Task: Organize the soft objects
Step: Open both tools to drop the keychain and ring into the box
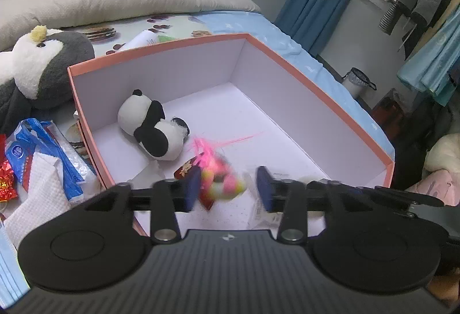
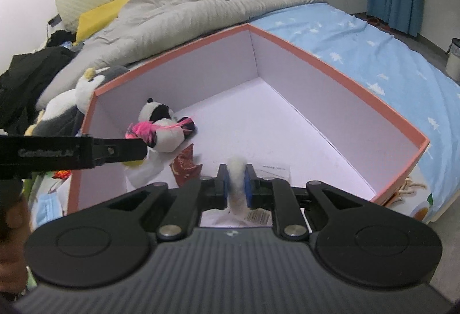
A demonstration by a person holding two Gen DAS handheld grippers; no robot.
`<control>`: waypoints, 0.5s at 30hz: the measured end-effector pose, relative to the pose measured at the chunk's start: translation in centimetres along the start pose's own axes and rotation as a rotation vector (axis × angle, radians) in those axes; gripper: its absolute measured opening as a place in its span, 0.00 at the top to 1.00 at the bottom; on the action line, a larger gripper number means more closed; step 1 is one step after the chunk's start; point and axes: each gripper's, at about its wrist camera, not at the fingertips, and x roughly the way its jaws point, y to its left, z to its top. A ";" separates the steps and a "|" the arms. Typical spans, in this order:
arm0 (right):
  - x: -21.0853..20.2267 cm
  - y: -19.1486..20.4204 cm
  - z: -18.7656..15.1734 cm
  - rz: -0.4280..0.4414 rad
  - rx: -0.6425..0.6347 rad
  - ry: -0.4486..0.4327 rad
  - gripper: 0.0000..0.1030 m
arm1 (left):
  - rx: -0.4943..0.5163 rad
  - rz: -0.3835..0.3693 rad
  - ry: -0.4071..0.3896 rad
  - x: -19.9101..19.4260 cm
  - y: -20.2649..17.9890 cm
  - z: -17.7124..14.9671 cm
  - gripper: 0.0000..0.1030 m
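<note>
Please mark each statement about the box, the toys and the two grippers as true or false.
1. The panda lies inside the box. True.
2. The right gripper is open. False: it is shut on a white fluffy item.
3. The penguin is inside the box. False: it lies outside, by the left wall.
4. The left gripper is open. True: the pink toy is between its fingers, not pinched.
5. The box is orange inside. False: white inside, orange rim.

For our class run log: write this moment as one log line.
left gripper: open, pink feathered toy dropping | right gripper: shut on white fluffy piece | pink box: panda plush inside
</note>
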 end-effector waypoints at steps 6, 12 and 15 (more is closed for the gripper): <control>-0.7 0.4 -0.4 0.004 0.009 -0.006 0.54 | 0.000 0.001 -0.036 -1.8 0.1 -0.2 0.48; -3.2 1.2 -1.0 0.021 -0.006 -0.043 0.54 | 0.015 0.022 -0.079 -5.2 -0.4 -1.2 0.48; -5.0 1.5 -1.7 0.049 0.004 -0.071 0.54 | 0.016 0.037 -0.092 -7.2 -0.7 -2.2 0.48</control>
